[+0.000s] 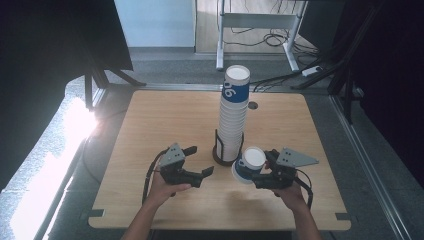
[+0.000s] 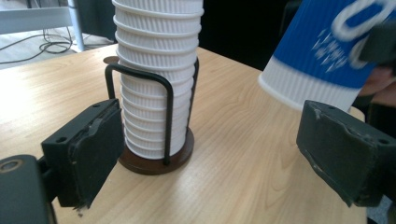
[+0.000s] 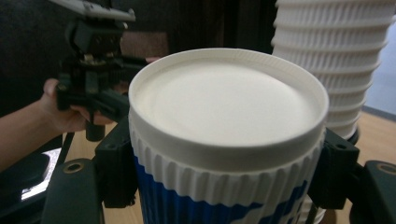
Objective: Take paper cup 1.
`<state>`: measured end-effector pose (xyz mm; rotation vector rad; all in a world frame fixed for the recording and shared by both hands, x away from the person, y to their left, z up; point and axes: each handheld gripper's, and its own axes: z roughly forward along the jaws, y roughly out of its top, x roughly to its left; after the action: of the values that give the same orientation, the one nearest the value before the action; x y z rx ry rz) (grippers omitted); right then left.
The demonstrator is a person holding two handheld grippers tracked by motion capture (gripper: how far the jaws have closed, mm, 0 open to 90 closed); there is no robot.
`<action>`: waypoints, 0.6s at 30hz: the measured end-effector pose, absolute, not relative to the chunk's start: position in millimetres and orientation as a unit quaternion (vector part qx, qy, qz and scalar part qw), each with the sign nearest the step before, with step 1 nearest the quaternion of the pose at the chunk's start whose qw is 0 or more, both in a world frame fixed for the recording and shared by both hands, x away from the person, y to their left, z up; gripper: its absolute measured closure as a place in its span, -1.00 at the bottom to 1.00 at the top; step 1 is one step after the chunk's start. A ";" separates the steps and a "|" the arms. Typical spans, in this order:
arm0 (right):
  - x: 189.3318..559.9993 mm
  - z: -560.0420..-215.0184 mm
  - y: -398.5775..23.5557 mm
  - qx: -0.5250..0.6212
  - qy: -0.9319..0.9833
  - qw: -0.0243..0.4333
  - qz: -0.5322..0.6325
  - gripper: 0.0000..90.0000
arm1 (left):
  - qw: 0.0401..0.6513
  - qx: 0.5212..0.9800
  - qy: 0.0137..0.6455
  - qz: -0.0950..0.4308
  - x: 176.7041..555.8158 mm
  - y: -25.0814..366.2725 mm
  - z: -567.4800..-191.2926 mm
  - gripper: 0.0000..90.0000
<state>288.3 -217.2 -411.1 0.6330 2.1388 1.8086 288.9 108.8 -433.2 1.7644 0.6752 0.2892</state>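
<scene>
A tall stack of white ribbed paper cups (image 1: pixel 234 115) with a blue cup on top stands in a black wire holder (image 1: pixel 226 152) at the middle of the wooden table (image 1: pixel 150 130). My right gripper (image 1: pixel 255 172) is shut on a single blue and white cup (image 1: pixel 250 164), tilted just right of the holder, its closed white end (image 3: pixel 229 107) facing the camera. My left gripper (image 1: pixel 201 160) is open and holds nothing, left of the holder. In the left gripper view the stack (image 2: pixel 156 70) rises beyond the jaws, and the held cup (image 2: pixel 327 51) hangs at upper right.
A round cable hole (image 1: pixel 253 105) sits in the table behind the stack. Beyond the far edge stand a white desk frame (image 1: pixel 255 20) and floor cables (image 1: pixel 280 40). Dark curtains flank both sides. Bare wood lies at the table's left and far right.
</scene>
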 end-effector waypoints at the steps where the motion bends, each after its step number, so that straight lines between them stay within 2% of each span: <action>1: 286.9 -415.0 -215.9 0.219 0.740 0.133 0.622 -0.42 | 0.579 0.753 0.288 0.122 287.2 109.8 -434.2 -0.82; 13: 283.3 -451.6 -202.8 0.233 0.751 0.105 0.609 -0.42 | 0.582 0.754 0.281 0.120 273.5 113.3 -438.5 -0.78; 18: 285.0 -454.8 -197.8 0.231 0.756 0.109 0.603 -0.42 | 0.584 0.755 0.272 0.122 269.6 110.3 -436.0 -0.78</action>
<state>285.0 -197.8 -454.8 0.6785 2.2215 1.7734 269.6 110.3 -436.0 1.7632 0.6337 0.2856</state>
